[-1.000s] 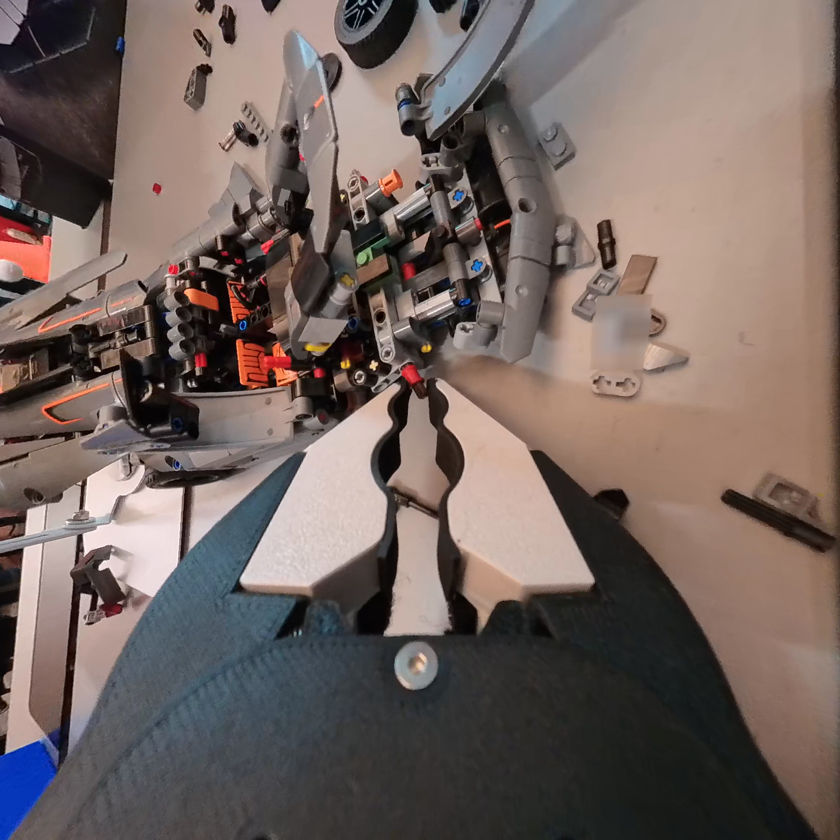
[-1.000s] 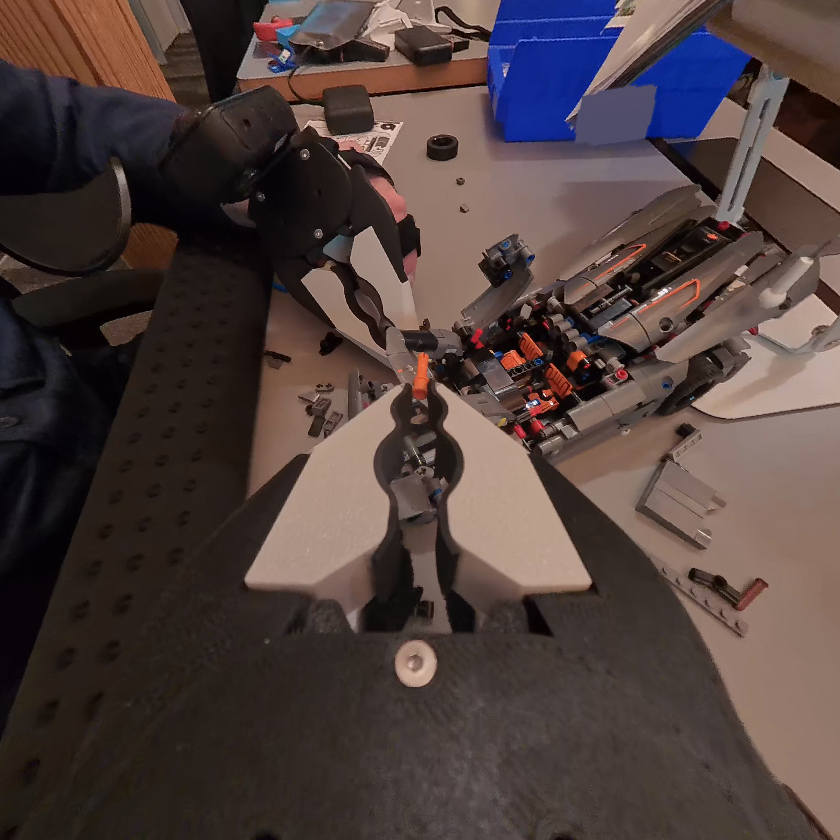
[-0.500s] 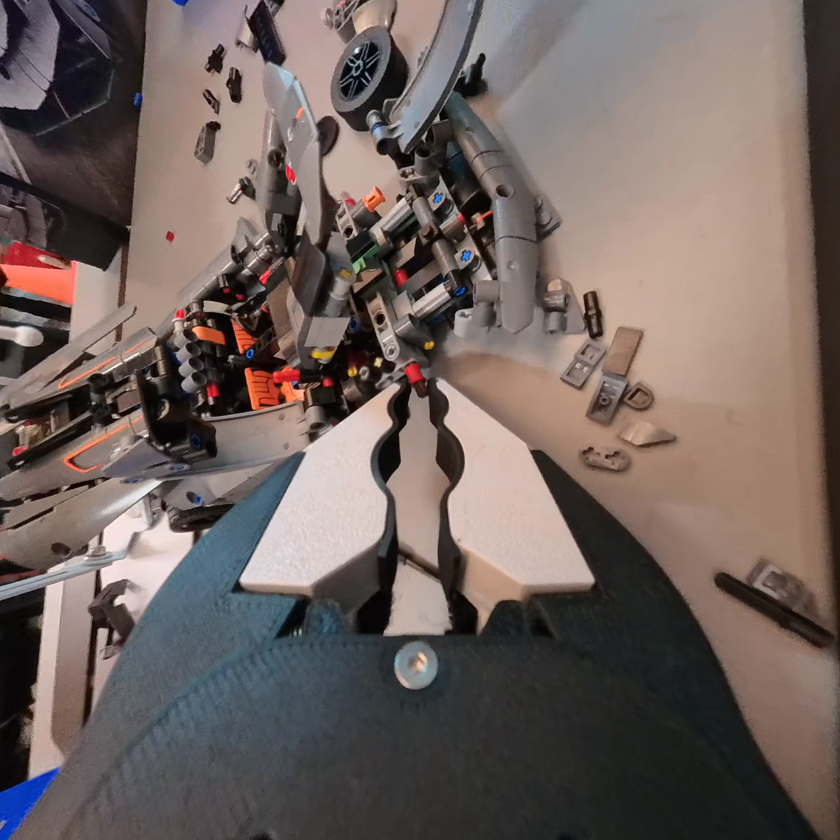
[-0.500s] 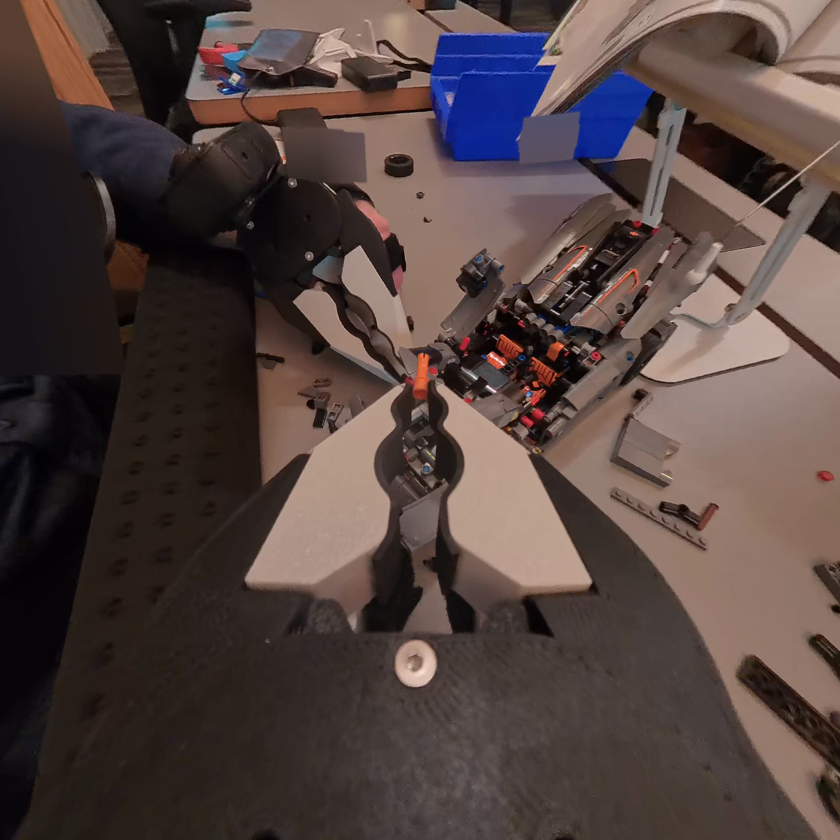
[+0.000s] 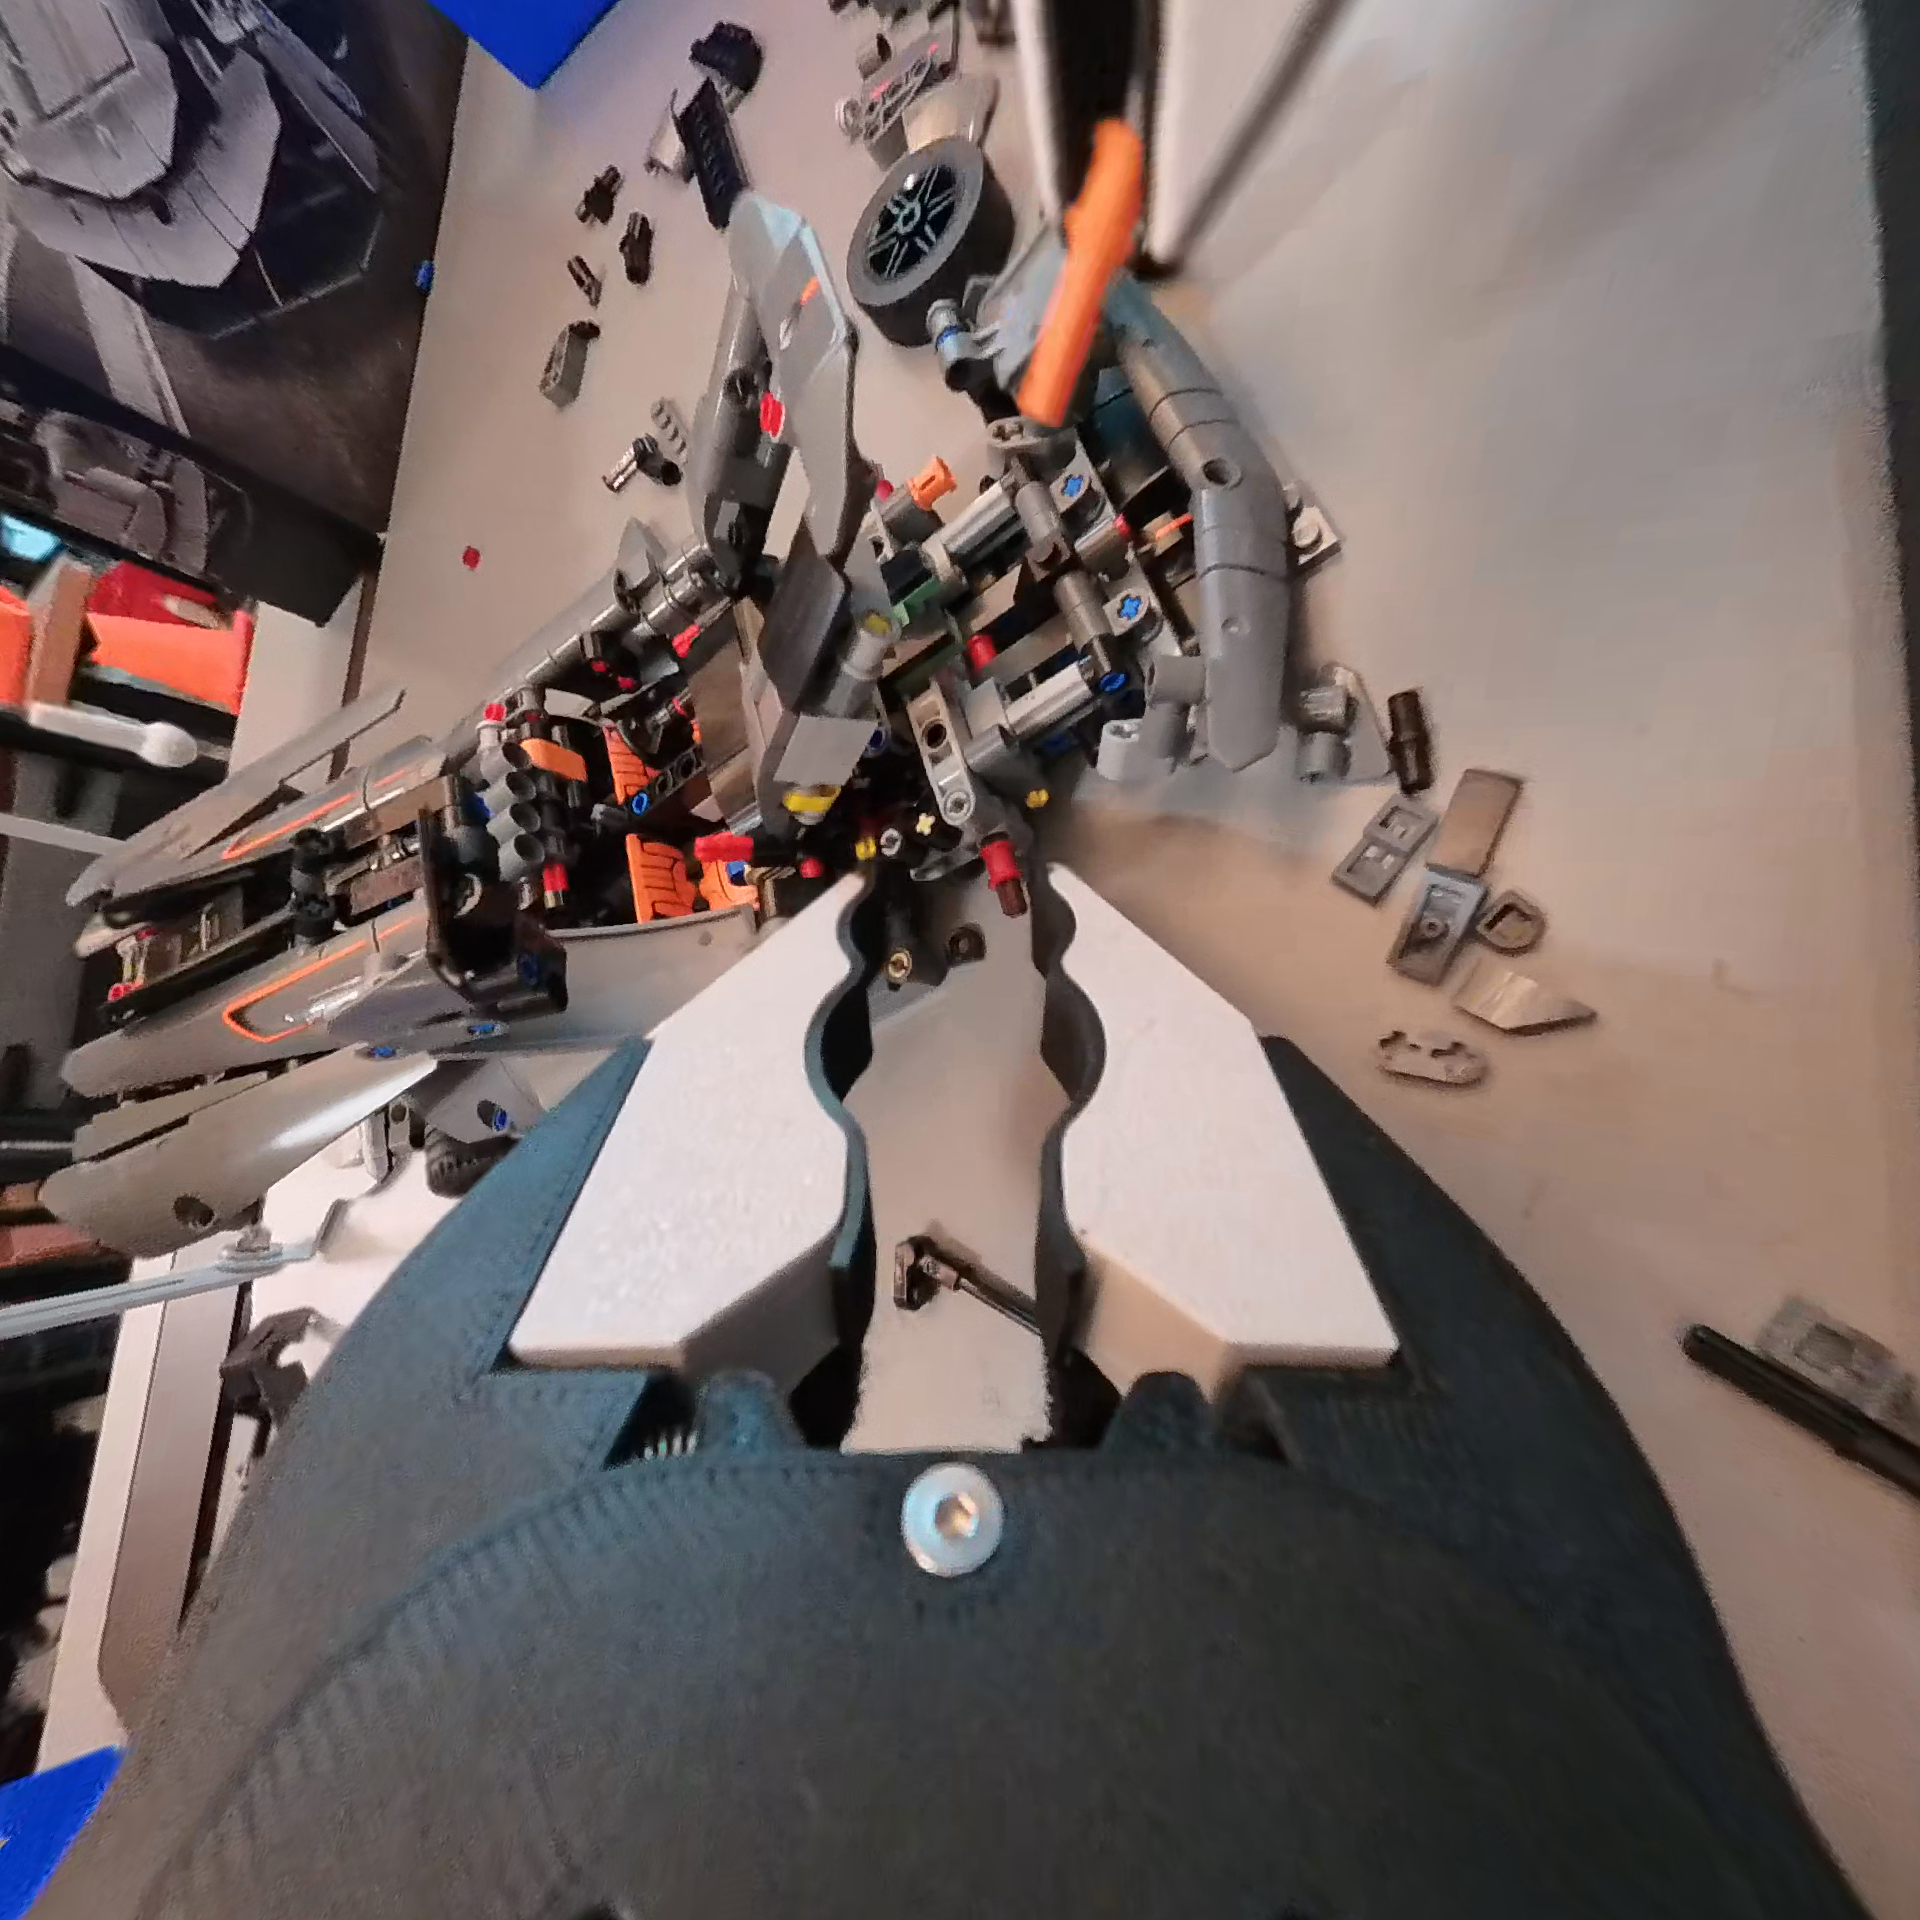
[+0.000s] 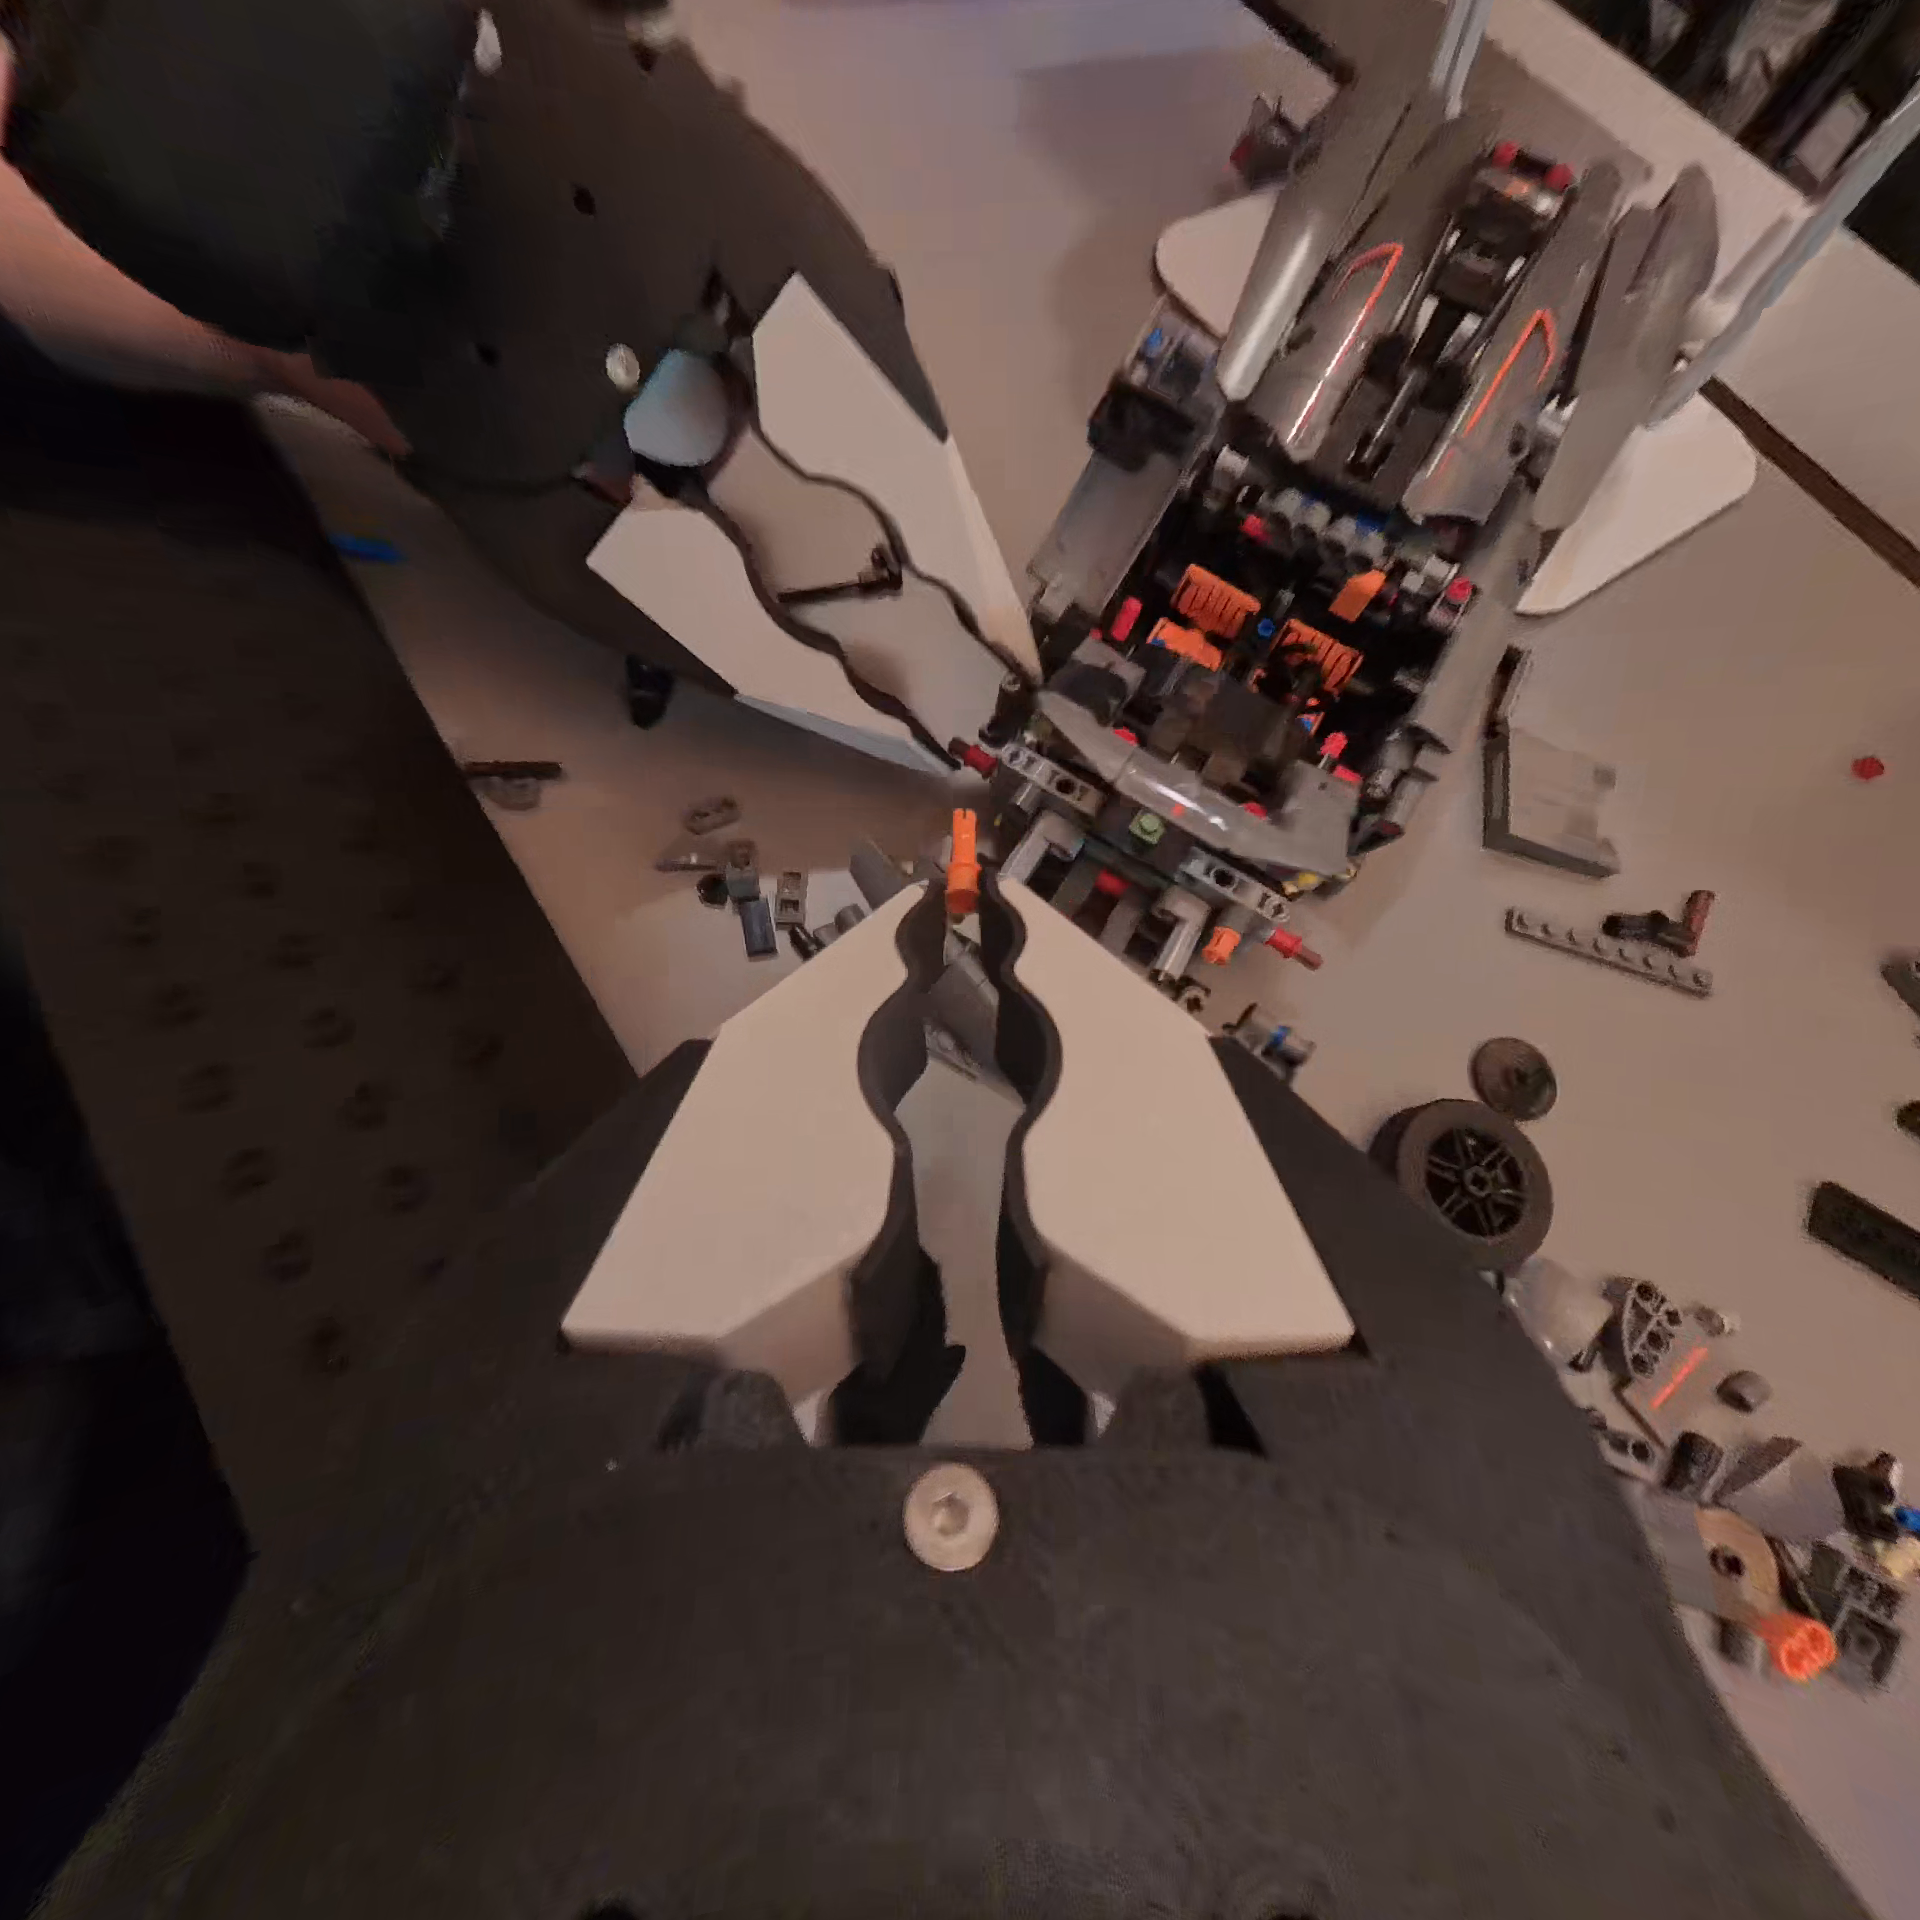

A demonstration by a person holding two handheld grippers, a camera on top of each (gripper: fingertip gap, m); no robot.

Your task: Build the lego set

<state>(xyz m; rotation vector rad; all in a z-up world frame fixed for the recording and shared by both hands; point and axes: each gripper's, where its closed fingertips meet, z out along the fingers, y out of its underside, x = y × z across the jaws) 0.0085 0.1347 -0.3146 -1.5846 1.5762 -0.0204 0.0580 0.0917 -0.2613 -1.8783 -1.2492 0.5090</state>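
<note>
The grey, black and orange lego car model [image 5: 831, 675] lies on the table; it also shows in the right wrist view [image 6: 1247, 675]. My left gripper [image 5: 956, 883] is open, its tips on either side of the model's near corner, with a red pin [image 5: 1003, 868] of the model beside the right fingertip. It also shows in the right wrist view [image 6: 992, 722]. My right gripper [image 6: 961, 899] is shut on a small orange pin [image 6: 961, 868] and holds it just in front of the model's near end. The orange pin [image 5: 1086, 281] appears blurred in the left wrist view.
A black wheel [image 6: 1475, 1179] and a pile of loose parts [image 6: 1766, 1507] lie at the right. Small grey pieces [image 5: 1444, 894] and a black axle [image 5: 1808, 1423] lie beside the left gripper. A white stand base [image 6: 1642, 499] is behind the model, and a black perforated pad [image 6: 260, 935] at the left. Across from one pair of fingers to the other is roughly 9 cm. From the left gripper's tips to the black axle [image 5: 1808, 1423] is close to 12 cm. My right wrist view [image 6: 500, 766] looks at it from another angle.
My left gripper's jaws have spread apart from the red pin they were closed on. My right gripper has swung up and over toward the model's end, still holding the orange pin.
</note>
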